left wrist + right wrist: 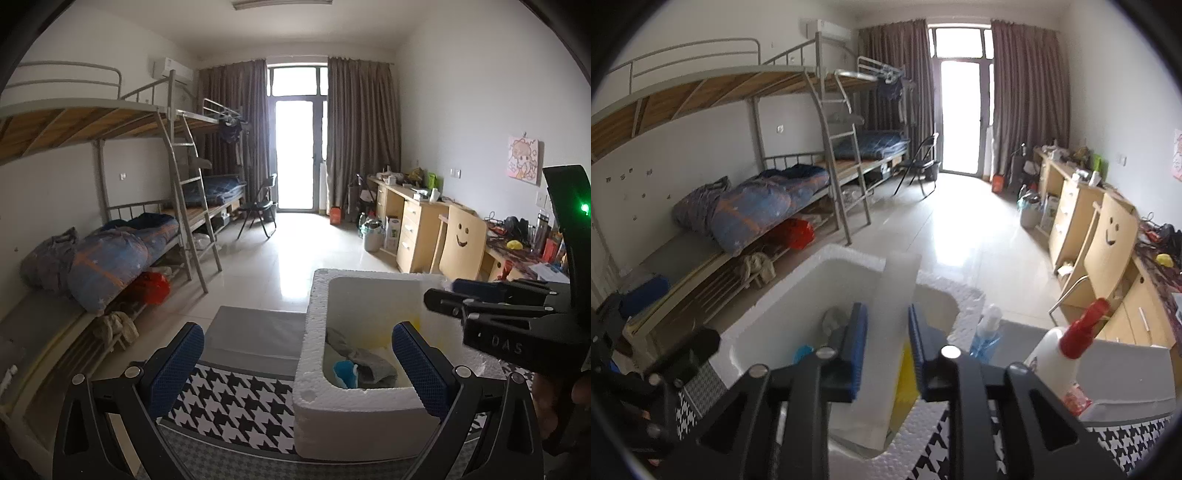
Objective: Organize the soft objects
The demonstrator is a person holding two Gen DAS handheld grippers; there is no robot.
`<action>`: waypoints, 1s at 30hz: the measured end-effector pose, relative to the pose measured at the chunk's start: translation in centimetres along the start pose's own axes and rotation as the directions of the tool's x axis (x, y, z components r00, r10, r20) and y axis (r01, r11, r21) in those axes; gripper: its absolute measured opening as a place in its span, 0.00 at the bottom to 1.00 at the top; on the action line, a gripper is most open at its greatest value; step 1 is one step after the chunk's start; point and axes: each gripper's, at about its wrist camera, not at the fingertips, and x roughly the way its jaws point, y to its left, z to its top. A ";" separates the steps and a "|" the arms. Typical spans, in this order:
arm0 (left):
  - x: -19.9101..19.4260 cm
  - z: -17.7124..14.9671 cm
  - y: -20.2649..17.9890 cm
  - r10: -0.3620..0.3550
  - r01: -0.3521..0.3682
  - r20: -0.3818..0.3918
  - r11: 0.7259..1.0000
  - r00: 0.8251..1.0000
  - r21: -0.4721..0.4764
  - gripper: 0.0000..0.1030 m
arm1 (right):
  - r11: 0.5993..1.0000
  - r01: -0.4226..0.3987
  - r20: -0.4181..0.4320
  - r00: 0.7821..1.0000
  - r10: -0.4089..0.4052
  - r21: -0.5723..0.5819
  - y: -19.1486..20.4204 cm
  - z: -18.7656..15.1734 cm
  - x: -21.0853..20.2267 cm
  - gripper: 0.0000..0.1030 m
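Note:
A white foam box (314,406) stands on a houndstooth cloth (229,398). Inside it lie a grey cloth (369,365), a blue soft item (345,373) and something yellow (905,376). My left gripper (297,332) is open wide and holds nothing, its right finger in front of the box's near wall. My right gripper (888,350) hovers over the box (798,288) with its jaws a little apart. An upright white foam panel (894,295) fills the gap between its blue pads. I cannot tell whether the pads touch the panel. From the left wrist view, the right gripper (439,293) reaches in over the box's far right side.
Right of the box stand a white spray bottle with a red nozzle (1060,354), a blue-liquid bottle (988,332) and a grey bin (1126,369). A grey pad (255,332) lies beyond the cloth. Bunk beds (110,251) line the left wall. Desks (413,229) line the right.

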 end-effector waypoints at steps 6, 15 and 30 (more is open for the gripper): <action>-0.1 0.0 0.0 0.000 0.000 -0.002 1.000 1.000 0.006 0.99 | 1.000 0.007 0.041 0.999 -0.008 0.008 0.2 -0.4 -1.5 0.72; -1.7 0.1 0.2 -0.034 0.035 0.025 0.999 0.999 -0.003 0.99 | 1.000 -0.008 0.084 0.996 0.008 0.006 0.4 -0.7 -4.1 0.81; -5.7 -0.4 -0.8 -0.098 0.097 0.077 0.995 0.992 0.008 0.99 | 0.999 0.040 0.145 0.988 -0.044 0.033 0.3 -3.0 -8.6 0.91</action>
